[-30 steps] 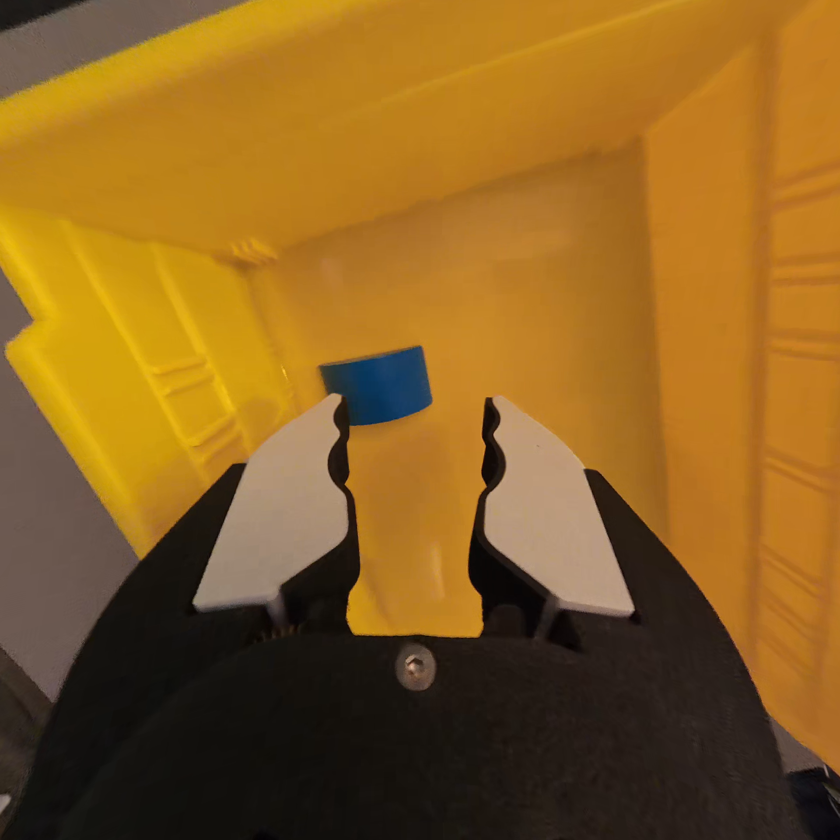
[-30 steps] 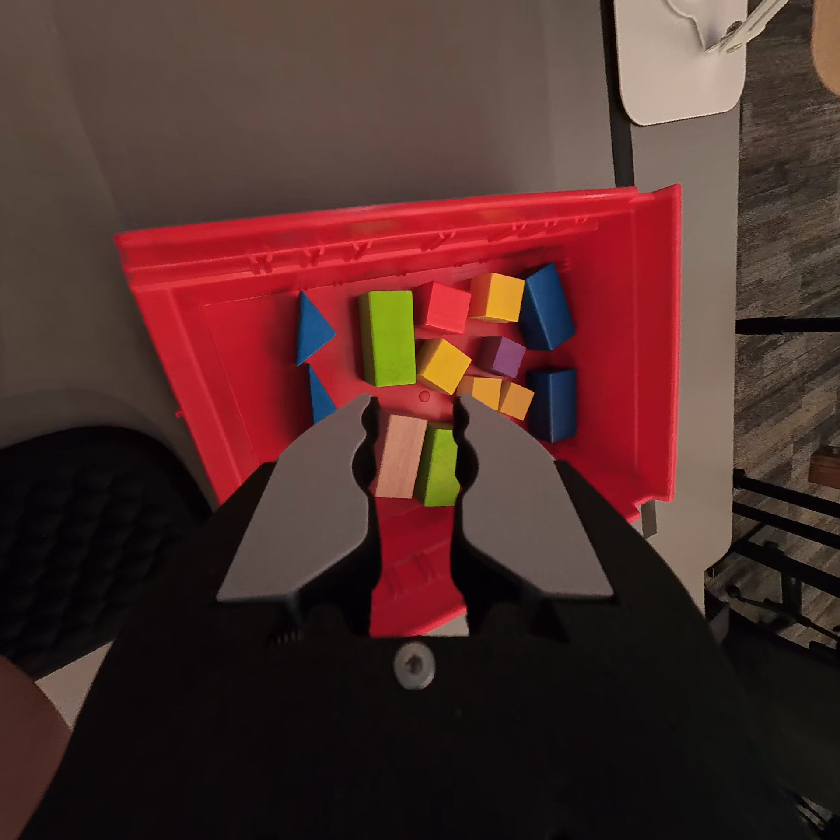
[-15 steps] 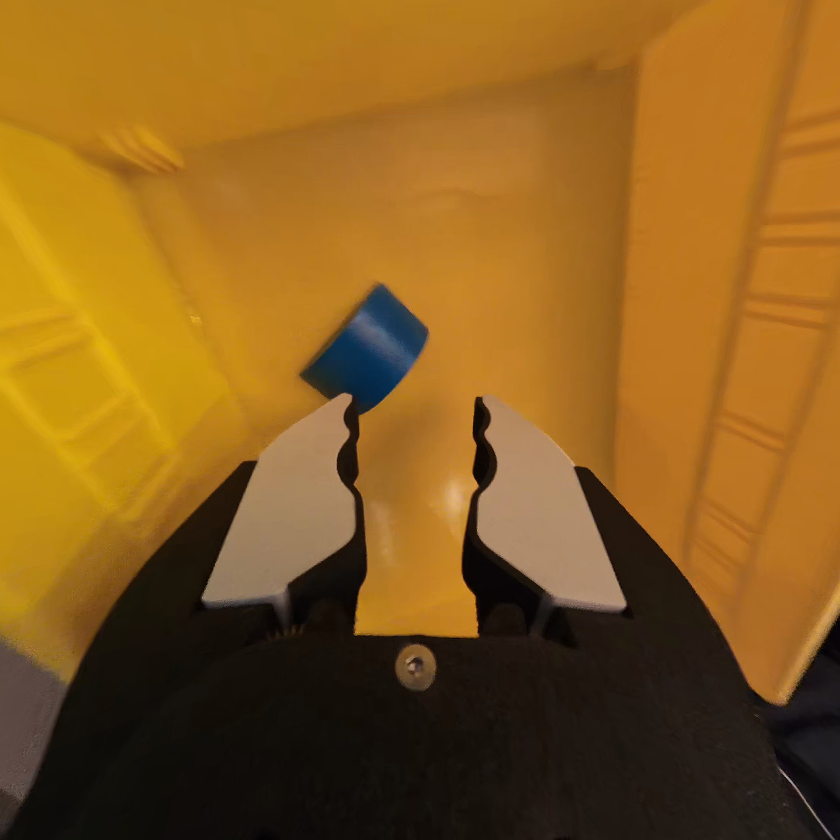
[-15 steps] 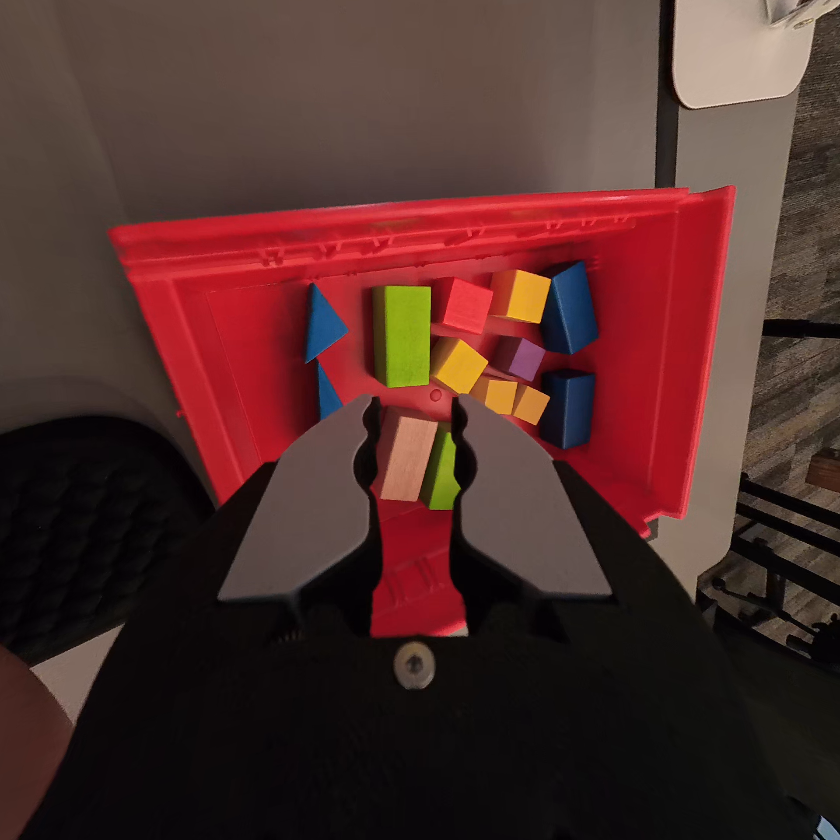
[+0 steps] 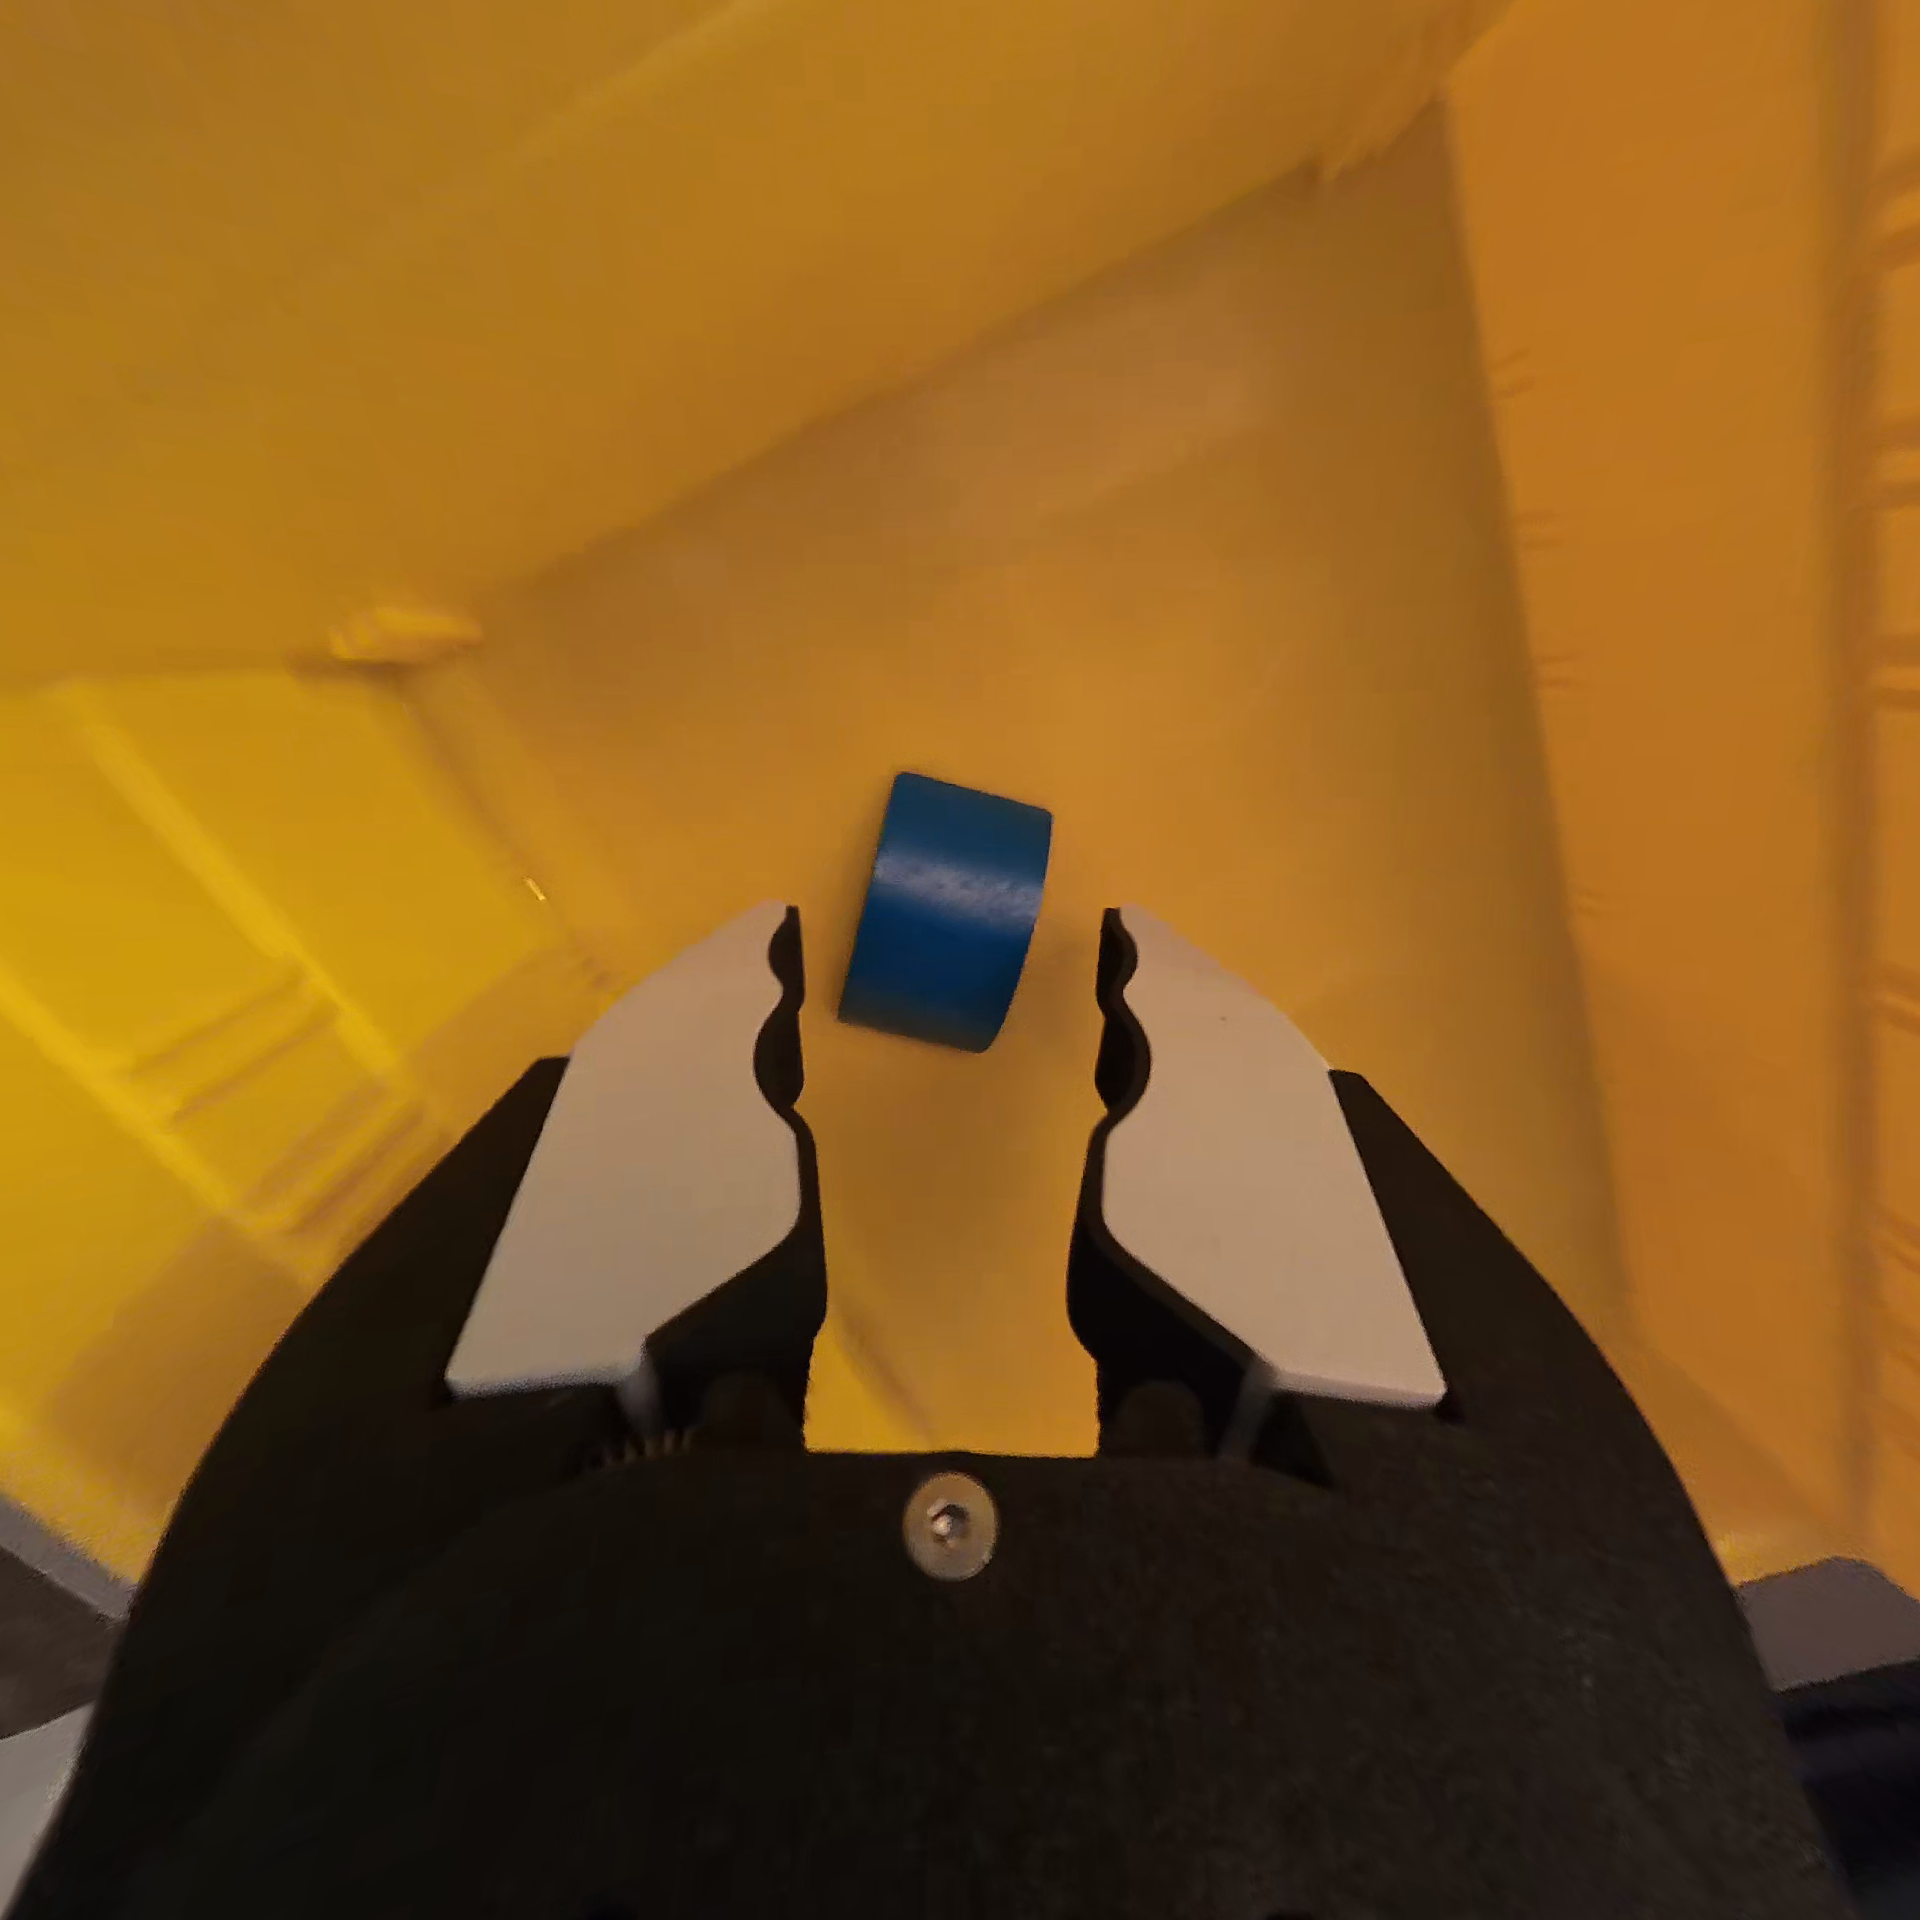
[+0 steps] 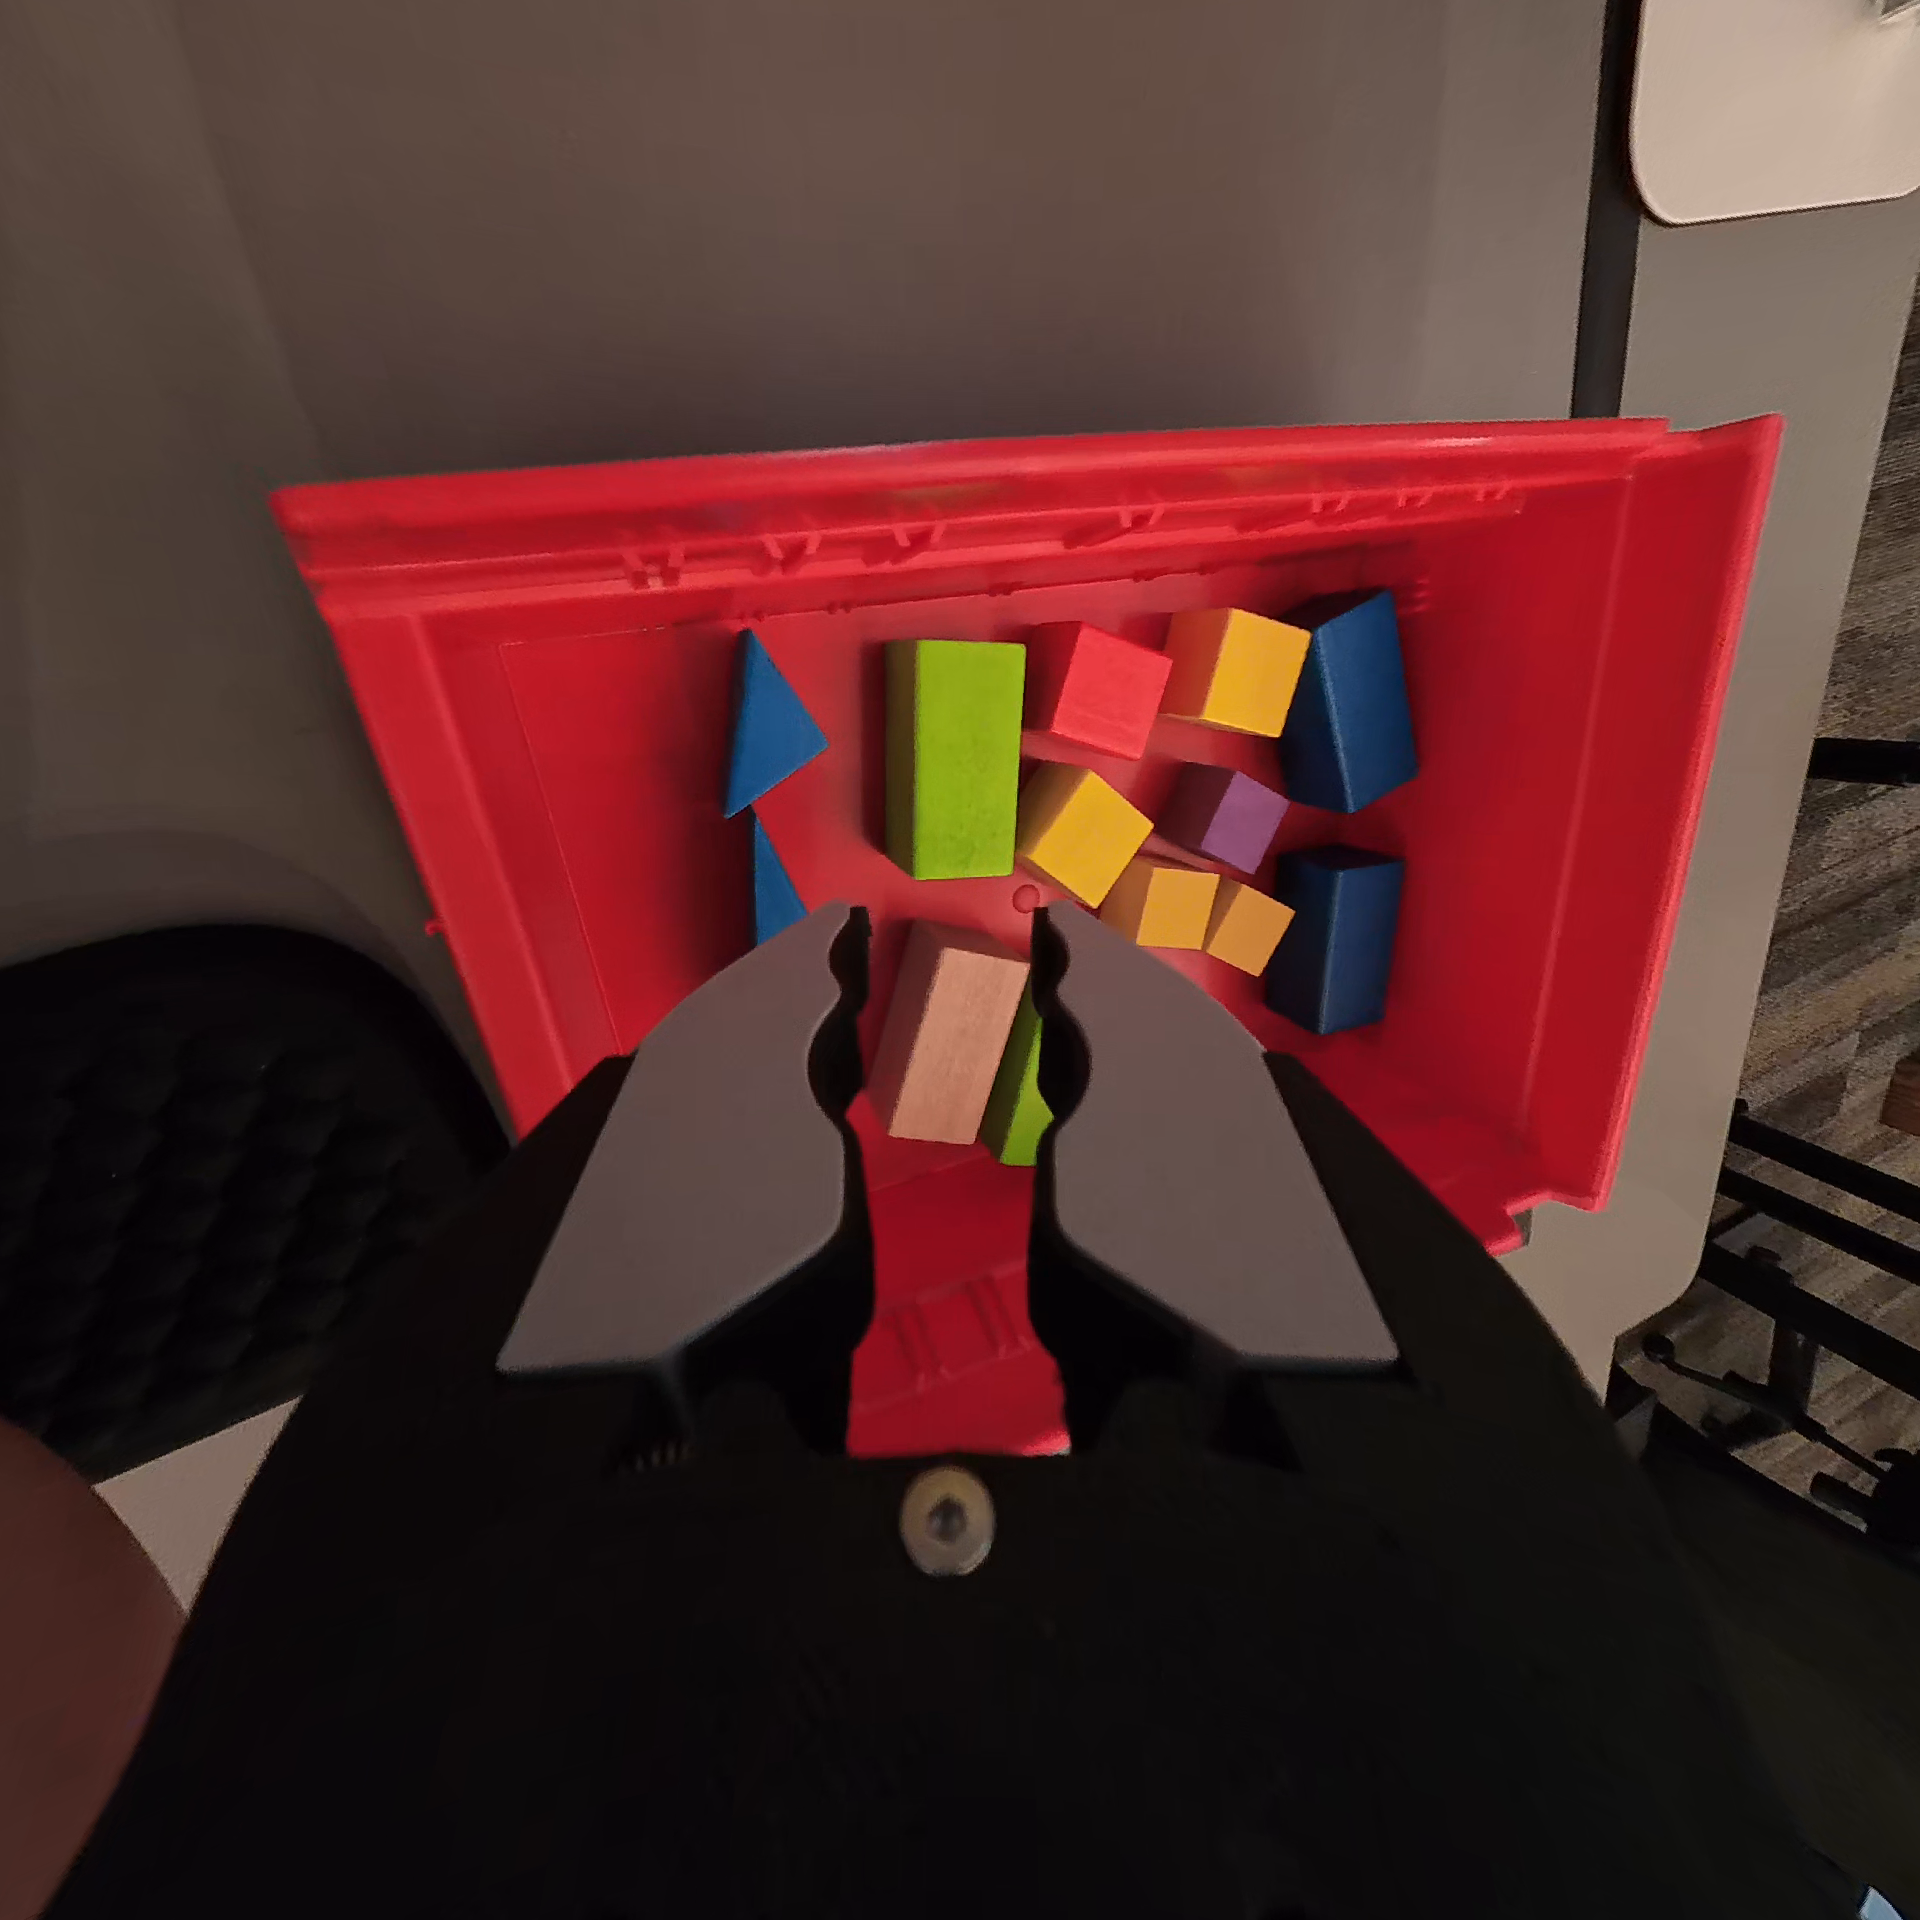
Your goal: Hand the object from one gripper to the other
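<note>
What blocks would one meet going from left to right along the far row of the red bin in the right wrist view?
Blue triangle → long green block → red cube → orange-yellow cube → dark blue wedge, all in the red bin.

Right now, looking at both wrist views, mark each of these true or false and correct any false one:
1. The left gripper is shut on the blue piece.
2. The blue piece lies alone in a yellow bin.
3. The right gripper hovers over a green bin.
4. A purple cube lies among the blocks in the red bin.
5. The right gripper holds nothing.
1. False. The left gripper is open; the blue piece lies on the bin floor between its fingertips, touching neither.
2. True; the yellow bin shows nothing else.
3. False. The right gripper is over a red bin.
4. True: purple cube.
5. True.
</note>
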A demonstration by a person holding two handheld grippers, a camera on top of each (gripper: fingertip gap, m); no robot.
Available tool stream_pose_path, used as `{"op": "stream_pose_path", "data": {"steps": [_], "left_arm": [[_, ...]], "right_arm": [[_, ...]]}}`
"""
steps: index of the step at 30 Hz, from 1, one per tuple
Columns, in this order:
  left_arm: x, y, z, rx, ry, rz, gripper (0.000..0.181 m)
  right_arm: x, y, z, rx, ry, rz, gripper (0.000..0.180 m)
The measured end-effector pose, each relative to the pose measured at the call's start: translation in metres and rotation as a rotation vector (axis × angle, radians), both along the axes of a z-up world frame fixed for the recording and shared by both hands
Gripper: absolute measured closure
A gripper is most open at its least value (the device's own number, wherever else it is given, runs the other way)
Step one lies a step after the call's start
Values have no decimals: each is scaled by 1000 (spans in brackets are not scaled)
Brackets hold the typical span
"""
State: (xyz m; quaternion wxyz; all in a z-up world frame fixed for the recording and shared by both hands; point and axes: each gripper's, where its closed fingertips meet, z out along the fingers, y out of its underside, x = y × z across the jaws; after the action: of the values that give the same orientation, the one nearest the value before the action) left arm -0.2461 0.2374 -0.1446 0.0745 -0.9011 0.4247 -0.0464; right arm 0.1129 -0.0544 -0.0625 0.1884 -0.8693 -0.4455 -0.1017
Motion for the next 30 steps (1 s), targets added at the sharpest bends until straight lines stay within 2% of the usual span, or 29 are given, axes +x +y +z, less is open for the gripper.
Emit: {"op": "stream_pose_path", "data": {"steps": [5,7,11,14,18,21,23,25,28,30], "left_arm": [[-9,-4,-11,-32,71,-20,135],[-7,-5,-9,-39,44,-19,146],[-6,-8,-7,-52,31,-40,147],[-7,-8,6,-23,10,-51,147],[3,-22,47,15,-122,-117,147],[35,-63,96,-14,-369,-280,147],[59,-106,134,-99,-579,-421,147],[72,-150,164,-209,-730,-576,147],[77,-201,181,-347,-798,-779,147],[80,-224,185,-413,-805,-866,147]], "right_arm": [[-1,-1,-1,-7,2,3,149],[0,-2,-1,-12,0,2,149],[-1,0,-2,-11,-8,6,149],[-3,6,1,20,-11,14,149],[-11,30,19,162,-27,38,148],[-37,56,47,352,17,97,148],[-69,72,71,506,98,169,148],[-113,74,87,581,220,281,147],[-169,65,99,633,315,445,131],[-201,56,116,738,378,548,129]]}}
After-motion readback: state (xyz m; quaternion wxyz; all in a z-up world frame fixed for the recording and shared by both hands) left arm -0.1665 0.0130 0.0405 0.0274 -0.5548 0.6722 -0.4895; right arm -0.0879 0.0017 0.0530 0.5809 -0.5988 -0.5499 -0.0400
